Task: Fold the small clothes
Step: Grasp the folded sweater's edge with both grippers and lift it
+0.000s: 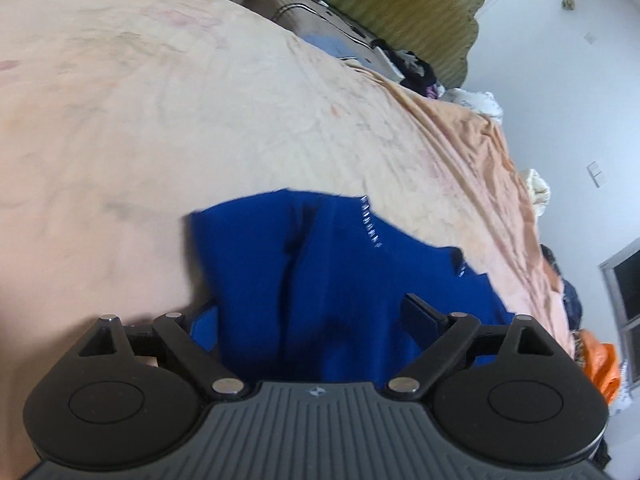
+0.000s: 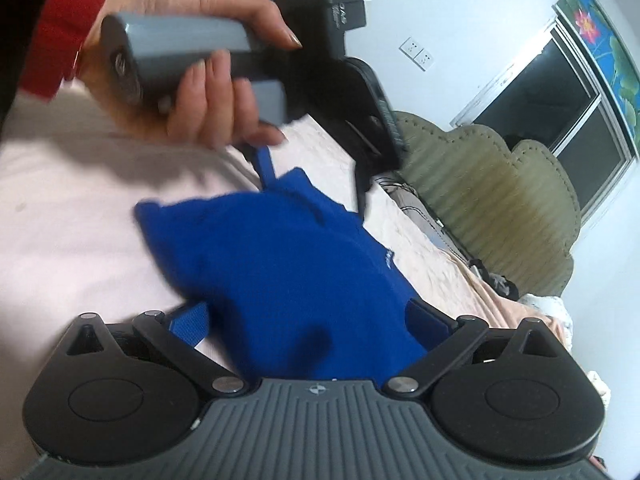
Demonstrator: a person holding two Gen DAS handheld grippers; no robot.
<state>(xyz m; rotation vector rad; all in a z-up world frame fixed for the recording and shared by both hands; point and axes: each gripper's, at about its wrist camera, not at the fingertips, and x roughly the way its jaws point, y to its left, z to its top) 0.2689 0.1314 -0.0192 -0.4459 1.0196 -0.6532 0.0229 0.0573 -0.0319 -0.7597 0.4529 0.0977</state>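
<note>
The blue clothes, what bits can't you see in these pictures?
- Blue garment: near edge hidden behind the left gripper, left wrist view.
- Blue garment: blurred, shape unclear, right wrist view.
- Its white marks: too small to read.

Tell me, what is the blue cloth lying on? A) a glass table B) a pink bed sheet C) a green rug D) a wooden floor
B, because the blue cloth lies spread on the pale pink bed sheet, which shows all around it in both views.
</note>
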